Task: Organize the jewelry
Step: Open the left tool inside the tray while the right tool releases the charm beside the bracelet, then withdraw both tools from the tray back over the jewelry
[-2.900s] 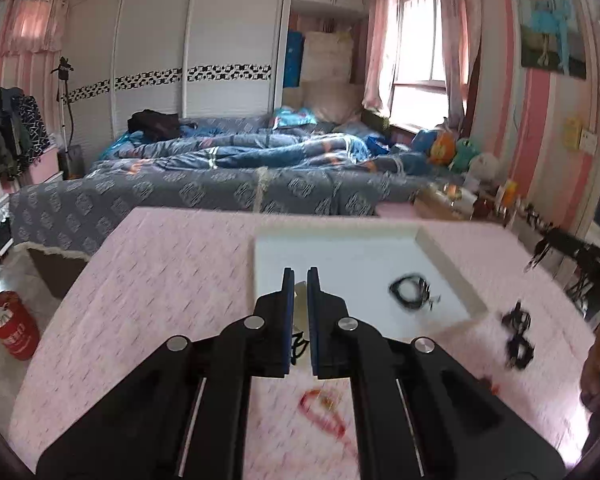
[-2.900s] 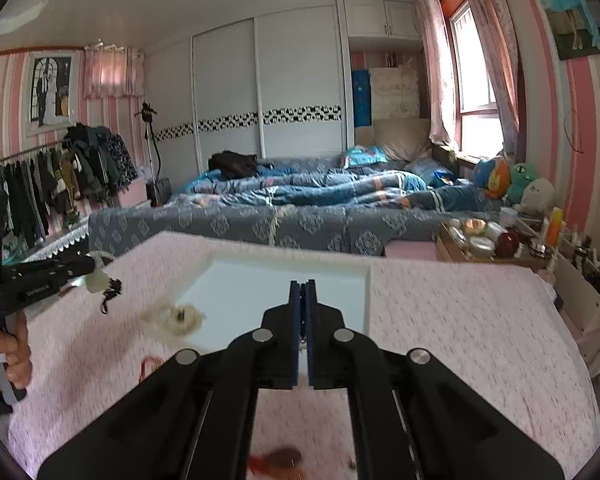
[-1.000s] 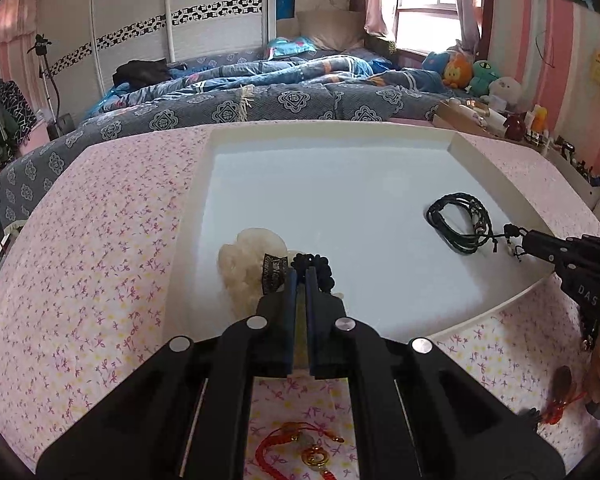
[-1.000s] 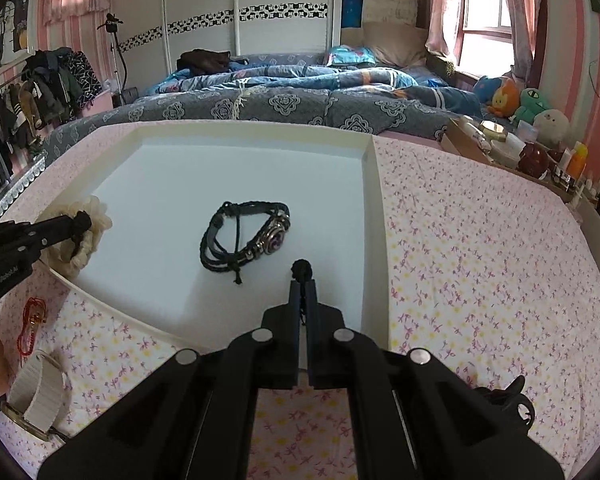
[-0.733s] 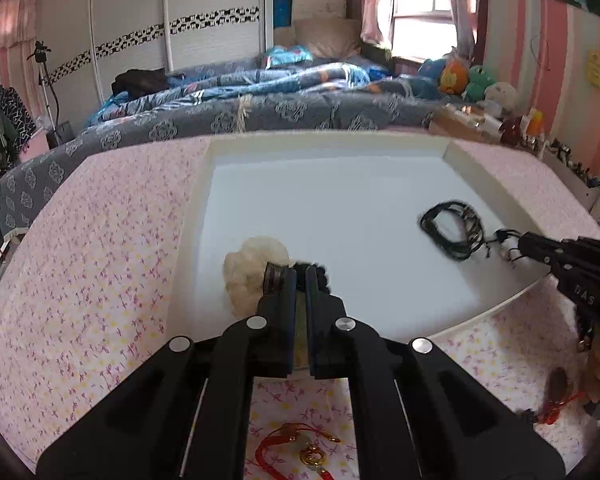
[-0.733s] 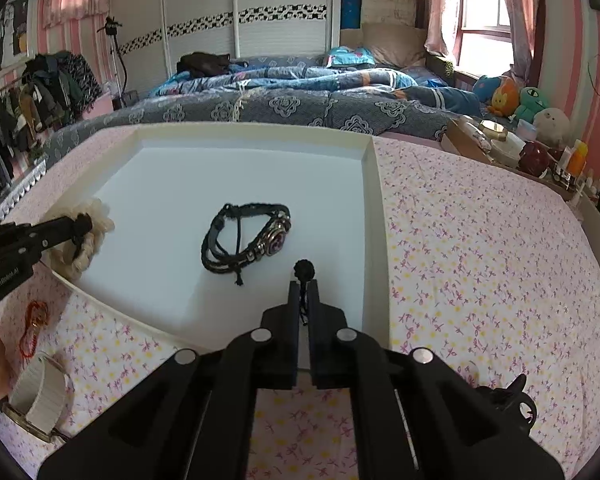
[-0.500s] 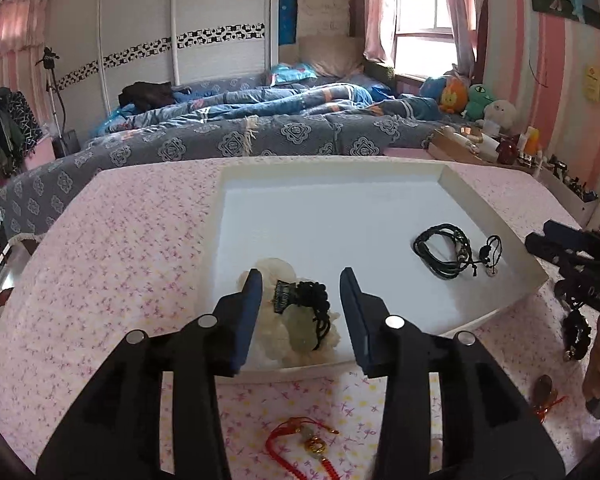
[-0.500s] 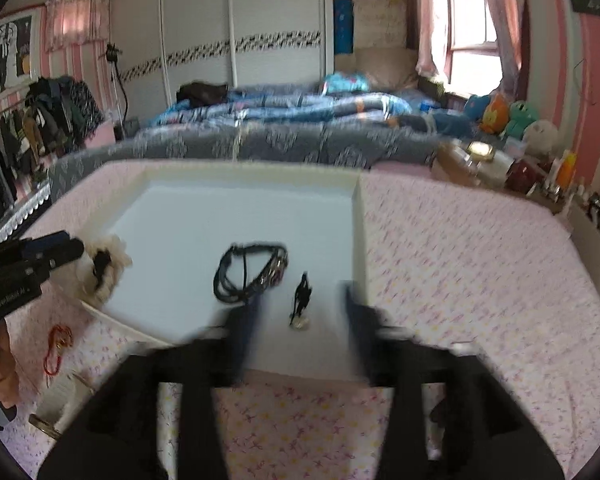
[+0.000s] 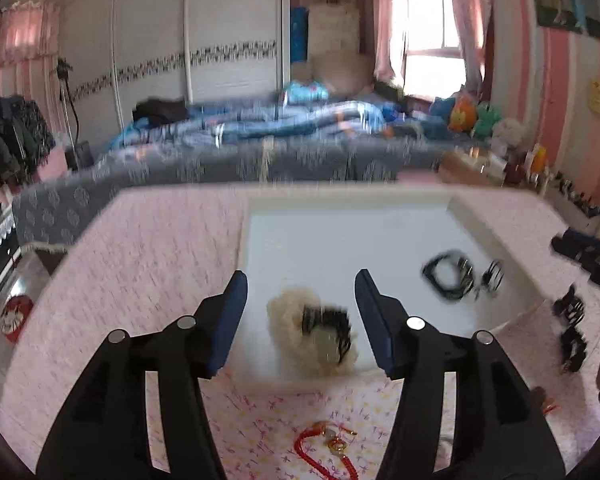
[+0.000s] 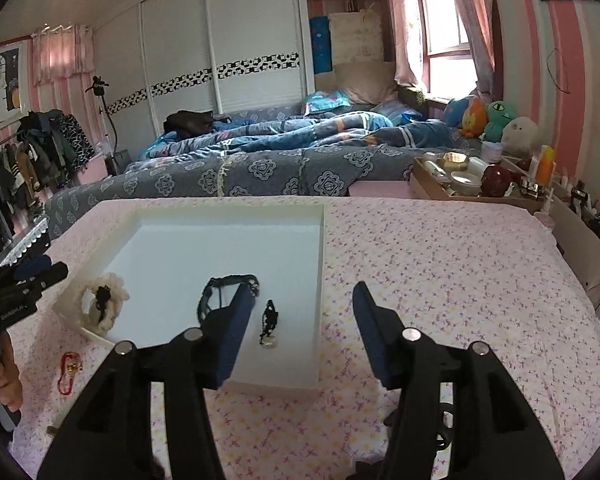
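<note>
A white tray (image 9: pixel 340 220) (image 10: pixel 220 208) lies on the pink flowered tablecloth. In it are a cream fluffy scrunchie (image 9: pixel 288 312) (image 10: pixel 112 284) with a black beaded piece (image 9: pixel 332 320) (image 10: pixel 102 294) on it, a black cord bracelet (image 9: pixel 446 276) (image 10: pixel 220 284) and a small black pendant (image 9: pixel 492 274) (image 10: pixel 269 322). My left gripper (image 9: pixel 300 300) is open and empty above the tray's near edge. My right gripper (image 10: pixel 302 314) is open and empty over the tray's near right corner.
A red cord charm (image 9: pixel 328 446) (image 10: pixel 69 366) lies on the cloth in front of the tray. Black jewelry pieces (image 9: pixel 570 324) lie right of the tray in the left wrist view. A bed (image 10: pixel 260 160) stands beyond the table; a box of toiletries (image 10: pixel 468 180) sits far right.
Both grippers opened and let go: the black beaded piece now lies on the scrunchie, the pendant lies in the tray. Both grippers have pulled back and risen.
</note>
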A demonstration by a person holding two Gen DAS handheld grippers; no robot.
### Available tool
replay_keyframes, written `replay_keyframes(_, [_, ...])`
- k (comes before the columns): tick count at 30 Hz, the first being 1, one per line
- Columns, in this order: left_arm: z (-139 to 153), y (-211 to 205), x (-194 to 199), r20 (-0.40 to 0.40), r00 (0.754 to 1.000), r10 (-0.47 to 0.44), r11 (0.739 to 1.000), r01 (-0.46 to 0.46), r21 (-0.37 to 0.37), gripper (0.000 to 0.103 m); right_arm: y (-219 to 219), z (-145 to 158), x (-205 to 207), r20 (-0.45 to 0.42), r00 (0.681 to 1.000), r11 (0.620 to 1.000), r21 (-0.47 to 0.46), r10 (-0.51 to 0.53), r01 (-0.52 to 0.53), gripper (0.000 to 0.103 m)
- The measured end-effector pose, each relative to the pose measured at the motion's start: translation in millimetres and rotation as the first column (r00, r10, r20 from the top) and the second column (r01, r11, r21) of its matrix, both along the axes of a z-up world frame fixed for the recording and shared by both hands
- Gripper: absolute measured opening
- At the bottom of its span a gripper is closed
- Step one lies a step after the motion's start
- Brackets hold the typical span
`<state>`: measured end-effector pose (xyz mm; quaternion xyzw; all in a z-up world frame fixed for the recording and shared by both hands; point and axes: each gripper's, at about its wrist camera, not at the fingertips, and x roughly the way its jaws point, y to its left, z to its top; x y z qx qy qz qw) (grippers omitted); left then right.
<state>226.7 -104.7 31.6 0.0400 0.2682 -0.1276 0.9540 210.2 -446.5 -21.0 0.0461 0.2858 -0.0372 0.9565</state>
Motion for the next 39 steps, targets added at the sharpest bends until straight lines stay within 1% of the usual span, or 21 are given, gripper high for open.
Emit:
replay_keyframes(1, [7,3,-1,0.012,1.0,0.016,1.0,-0.016,0.002,0.063,1,5,-1,0.011,1.0,1.0,-0.004,0.007,-0.006,0.059])
replay_keyframes(2, [15,8,-3,0.011,0.999,0.038,0.999,-0.038,-0.001,0.063,0,9,-1,0.012,1.0,1.0,-0.008,0.002,-0.002,0.059])
replay_keyframes(4, [26,17,-8,-0.004,0.999,0.046,0.999,-0.046,-0.02,0.063,-1,19,-8,0.021,1.0,1.0,0.002,0.007,-0.007,0.059])
replay_keyframes(6, [34,26,-22,0.001,0.999,0.047,0.999,-0.047,-0.005,0.064,0,25,-22,0.025,0.999,1.0,-0.009,0.02,-0.02,0.059])
replay_keyframes(8, [36,37,-43,0.013,0.998,0.06,0.998,-0.06,0.015,0.071,-1,25,-43,0.023,1.0,0.999,-0.028,0.018,-0.017,0.059])
replay_keyframes(9, [34,43,-54,0.016,0.998,0.066,0.998,-0.066,0.015,0.073,-3,23,-53,0.015,1.0,1.0,-0.027,0.016,-0.016,0.059])
replay_keyframes(12, [18,56,-92,0.002,0.997,0.078,0.997,-0.078,0.018,0.074,-6,5,-86,-0.022,1.0,1.0,0.011,0.002,-0.001,0.059])
replay_keyframes(13, [10,57,-102,-0.012,0.997,0.076,0.997,-0.076,0.013,0.075,-4,-7,-99,-0.051,0.999,0.999,0.038,0.011,-0.009,0.059])
replay_keyframes(16, [-21,61,-133,-0.062,0.996,0.057,0.998,-0.058,-0.012,0.075,7,-32,-120,-0.107,0.992,0.994,0.087,0.067,-0.058,0.059])
replay_keyframes(18, [-35,59,-147,-0.073,0.996,0.049,0.999,-0.05,-0.012,0.075,14,-45,-128,-0.13,0.988,0.994,0.089,0.079,-0.068,0.059])
replay_keyframes(20, [-46,54,-159,-0.068,0.997,0.042,0.999,-0.041,0.013,0.076,24,-55,-131,-0.143,0.985,0.993,0.081,0.094,-0.083,0.059])
replay_keyframes(23, [-57,49,-164,-0.093,0.995,0.03,1.0,-0.029,0.006,0.079,36,-65,-133,-0.159,0.982,0.993,0.069,0.103,-0.093,0.059])
replay_keyframes(24, [-57,49,-164,-0.087,0.996,0.032,0.999,-0.032,0.003,0.08,39,-66,-132,-0.163,0.98,0.992,0.076,0.111,-0.1,0.059])
replay_keyframes(26, [-56,49,-164,-0.081,0.996,0.045,0.999,-0.046,-0.002,0.089,44,-70,-130,-0.172,0.977,0.991,0.074,0.123,-0.112,0.059])
replay_keyframes(27, [-58,50,-161,-0.097,0.994,0.048,0.999,-0.048,0.001,0.09,46,-70,-130,-0.177,0.976,0.991,0.065,0.125,-0.115,0.059])
replay_keyframes(30, [-59,48,-154,-0.124,0.99,0.061,0.998,-0.06,0.011,0.091,49,-72,-125,-0.199,0.972,0.992,0.056,0.123,-0.114,0.059])
replay_keyframes(33, [-60,43,-152,-0.125,0.991,0.049,0.998,-0.045,0.031,0.092,54,-75,-119,-0.227,0.964,0.99,0.055,0.136,-0.127,0.059])
replay_keyframes(35, [-59,39,-151,-0.125,0.991,0.04,0.998,-0.035,0.044,0.092,58,-76,-116,-0.236,0.962,0.99,0.046,0.139,-0.132,0.061])
replay_keyframes(36, [-60,37,-151,-0.126,0.991,0.034,0.998,-0.027,0.053,0.092,60,-76,-114,-0.238,0.962,0.991,0.045,0.137,-0.129,0.065])
replay_keyframes(39, [-61,33,-148,-0.137,0.99,0.021,0.998,-0.013,0.06,0.092,65,-78,-108,-0.259,0.956,0.991,0.044,0.137,-0.13,0.067])
